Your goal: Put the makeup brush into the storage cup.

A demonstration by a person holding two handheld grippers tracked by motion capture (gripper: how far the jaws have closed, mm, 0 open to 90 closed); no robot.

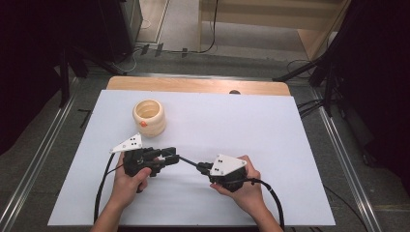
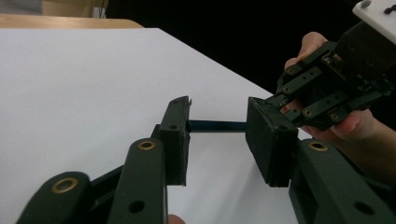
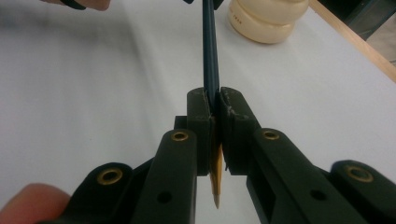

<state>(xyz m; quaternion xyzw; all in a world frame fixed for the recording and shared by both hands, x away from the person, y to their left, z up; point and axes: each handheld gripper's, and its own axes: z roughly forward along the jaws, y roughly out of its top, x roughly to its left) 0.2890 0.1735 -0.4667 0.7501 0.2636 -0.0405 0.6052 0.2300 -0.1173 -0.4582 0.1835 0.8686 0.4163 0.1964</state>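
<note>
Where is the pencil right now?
The pencil is clamped in the right hand-held gripper near the table's front middle, reaching toward the left hand-held gripper, with the cream holder behind.

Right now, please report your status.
Right tongs shut on pencil. Left tongs open around its far end. Cream holder stands apart; path free.

Near the surface's (image 1: 290,145) front edge, the left gripper (image 1: 170,157) and right gripper (image 1: 203,167) face each other, a dark pencil (image 1: 189,162) spanning between them; a cream holder (image 1: 149,117) stands toward the back-left corner.
</note>
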